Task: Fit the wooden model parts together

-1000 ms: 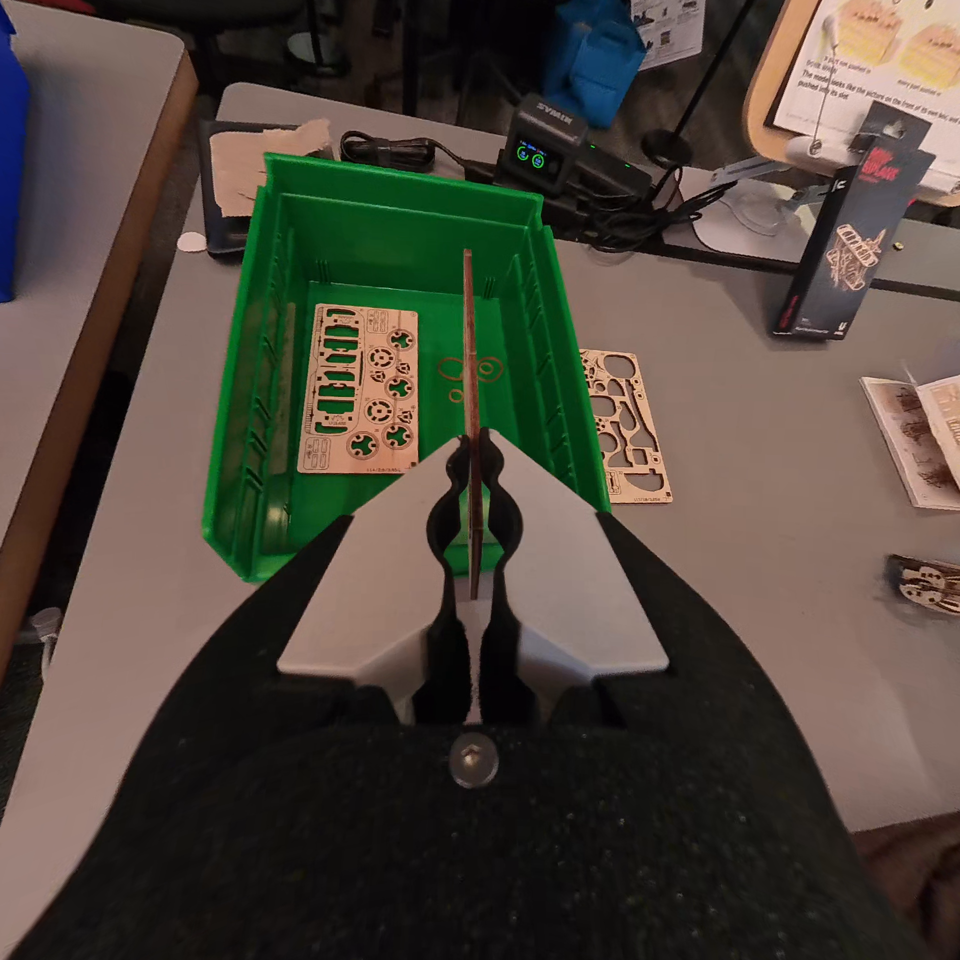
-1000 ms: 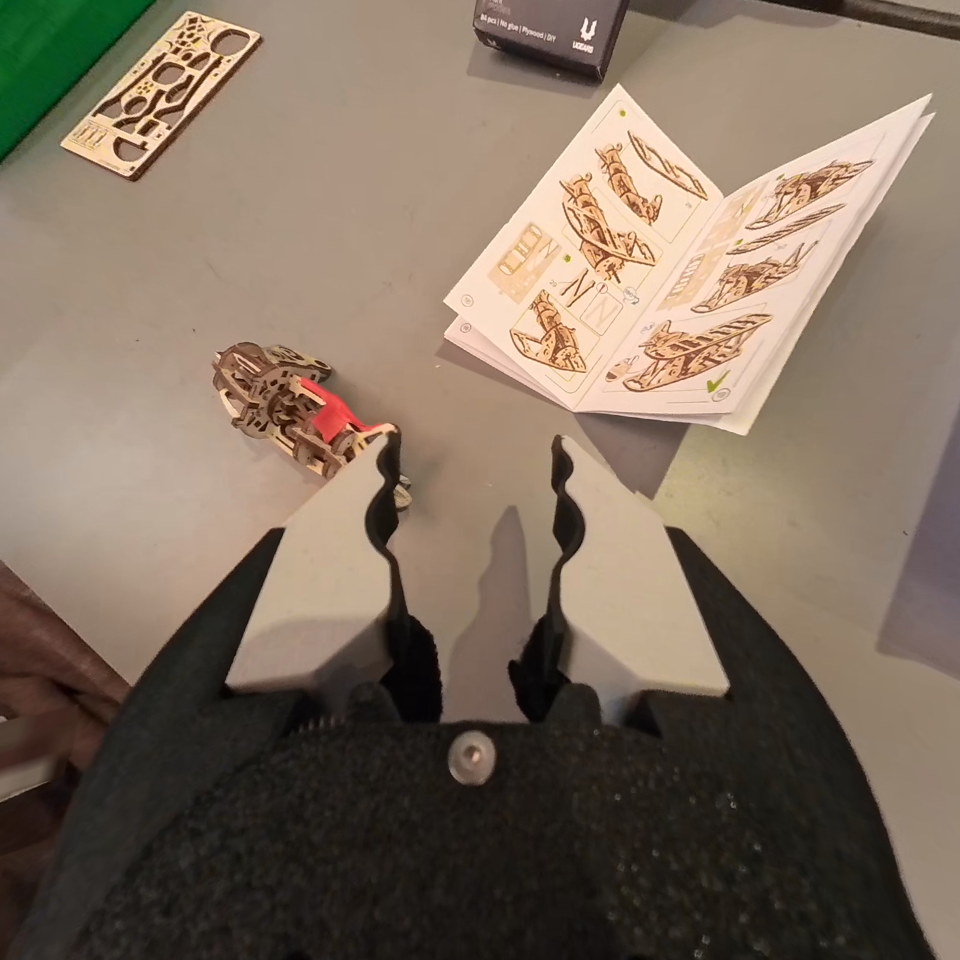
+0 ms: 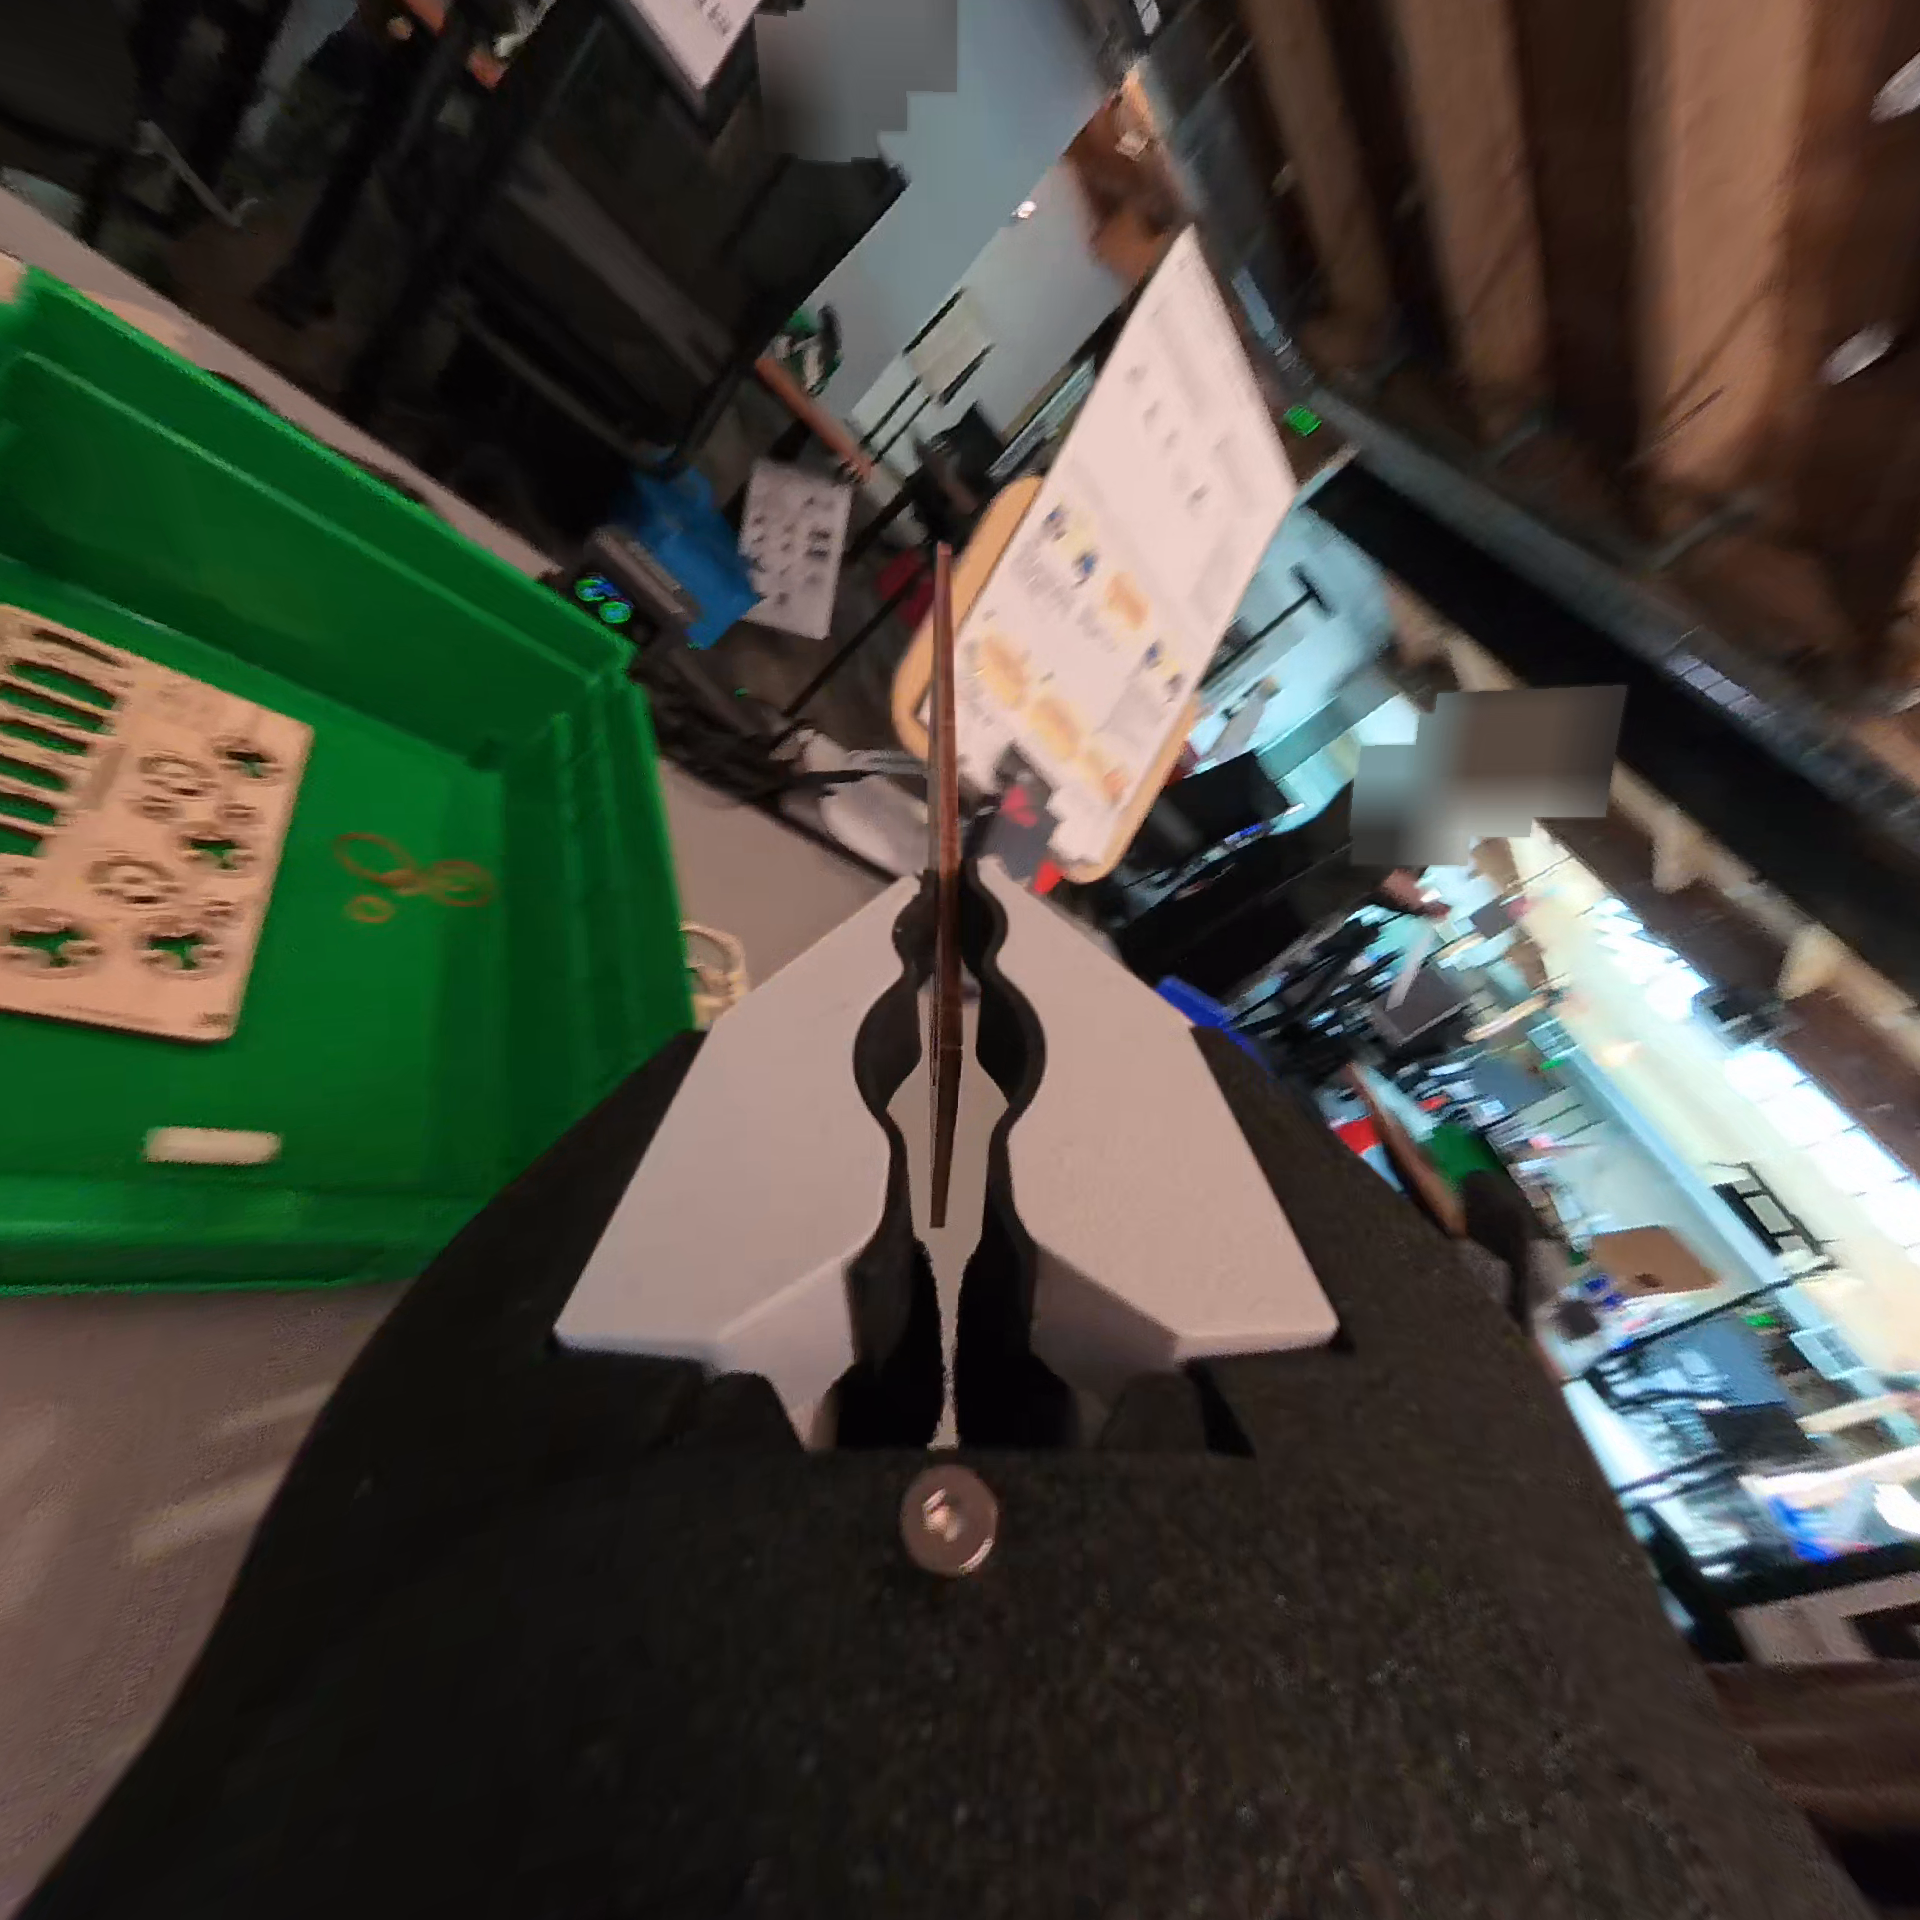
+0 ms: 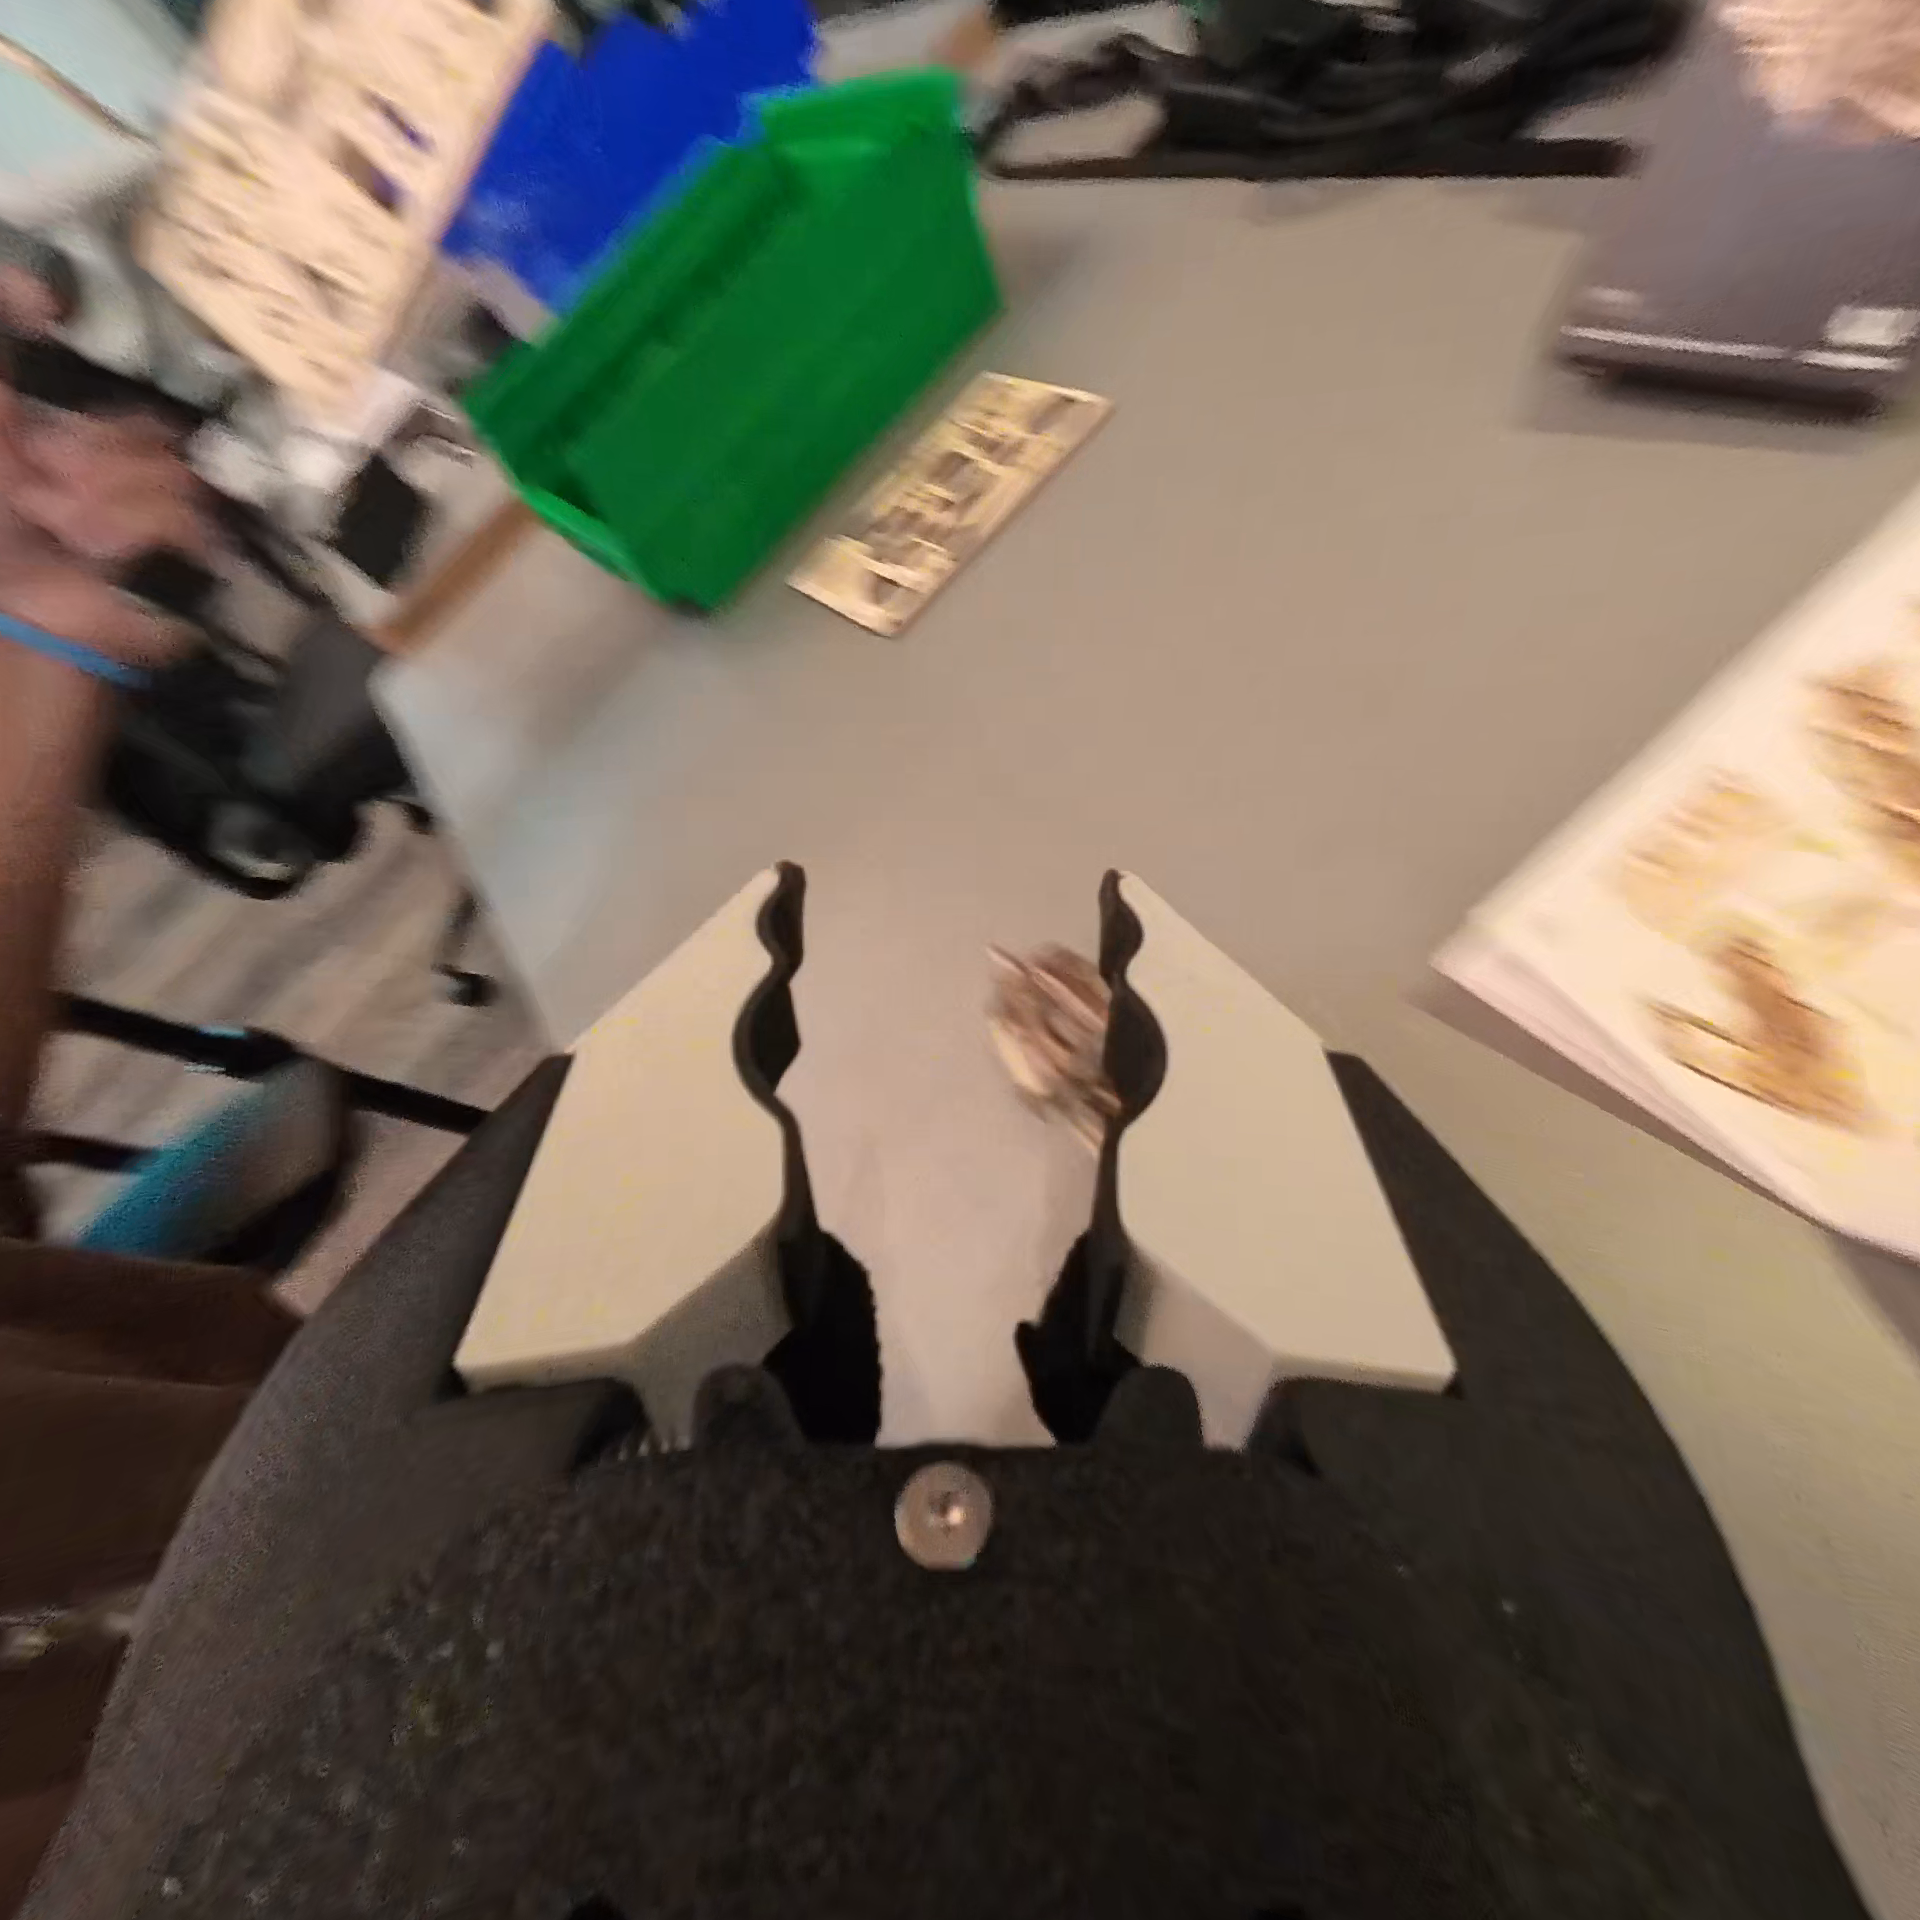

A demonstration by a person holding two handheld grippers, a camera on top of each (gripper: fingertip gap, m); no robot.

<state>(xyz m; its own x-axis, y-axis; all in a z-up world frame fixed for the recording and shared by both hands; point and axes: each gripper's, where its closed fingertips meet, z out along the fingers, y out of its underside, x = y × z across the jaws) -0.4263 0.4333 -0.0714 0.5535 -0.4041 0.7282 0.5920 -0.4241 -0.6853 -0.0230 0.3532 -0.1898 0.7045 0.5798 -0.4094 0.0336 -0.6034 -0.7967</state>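
Counter (image 4: 1299, 644): grey, carrying everything.
Bin (image 3: 343, 644): green, holds a punched sheet (image 3: 125, 831).
Booklet (image 4: 1714, 935): open, at right.
Left tool (image 3: 943, 894): clamped on a thin wooden panel (image 3: 943, 727), edge-on, raised off the counter.
Right tool (image 4: 951, 883): fingers apart, empty, above the counter.
Model (image 4: 1049, 1023): blurred, on the counter beside the right finger.

Grey table (image 4: 1299, 644); brown wall panels (image 3: 1558, 208), bright lit area (image 3: 1662, 1091), maybe windows.

Left gripper (image 3: 943, 894) clamped on a thin wooden sheet (image 3: 943, 790) held edge-on, green bin (image 3: 520, 665) to its left holding a punched wooden panel (image 3: 135, 831), grey counter (image 3: 135, 1455) beneath
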